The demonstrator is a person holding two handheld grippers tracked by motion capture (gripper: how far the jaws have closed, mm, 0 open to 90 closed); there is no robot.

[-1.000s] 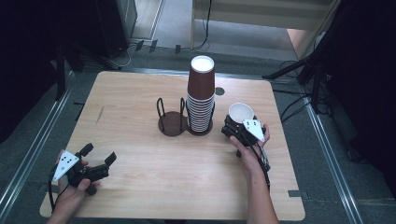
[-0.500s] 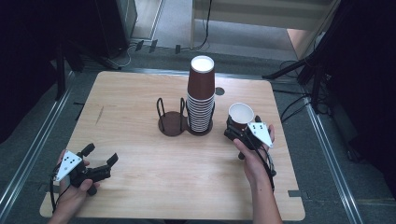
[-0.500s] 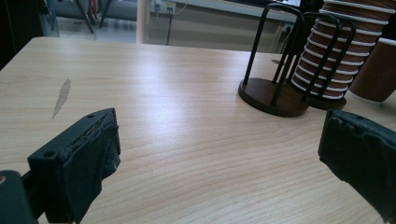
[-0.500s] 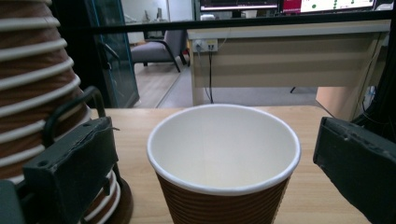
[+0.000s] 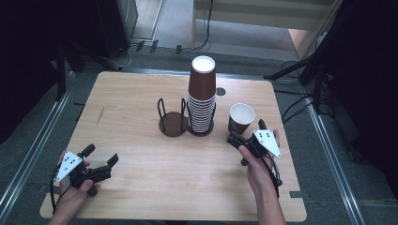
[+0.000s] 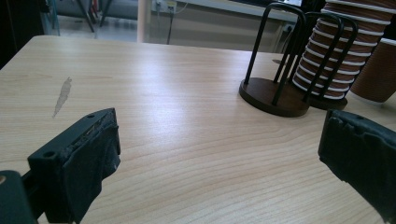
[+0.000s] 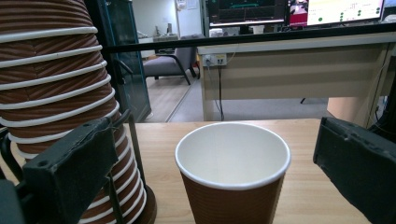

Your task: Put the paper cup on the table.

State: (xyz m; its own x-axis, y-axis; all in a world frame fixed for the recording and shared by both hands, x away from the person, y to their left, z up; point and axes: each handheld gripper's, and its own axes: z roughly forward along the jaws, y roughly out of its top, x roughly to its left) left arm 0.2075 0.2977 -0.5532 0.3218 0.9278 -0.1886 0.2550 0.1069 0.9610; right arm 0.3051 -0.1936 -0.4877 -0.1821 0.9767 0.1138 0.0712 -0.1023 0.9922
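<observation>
Pale wood-grain laminate covered the table, which stood on grey flooring with dark stands and cables around it; the far corners of the room fell into shadow and could not be read. In your right gripper view the stack of cups was cut off at the top and left edges, and the single cup lost its base below the frame. In your left gripper view that cup showed just as a brown sliver at the right edge.

You had a dark round-based wire holder near the middle of the table, its left ring bare, its right ring carrying the tall stack of ribbed brown paper cups with white rims, stacked upside down. The single cup stood upright just right of the stack, brown and ribbed outside, white inside, apart from it.

Your right gripper sat just near of that cup, jaws spread wide either side of it without touching. Your left gripper rested at the near left, well apart, its padded black jaws also spread.
</observation>
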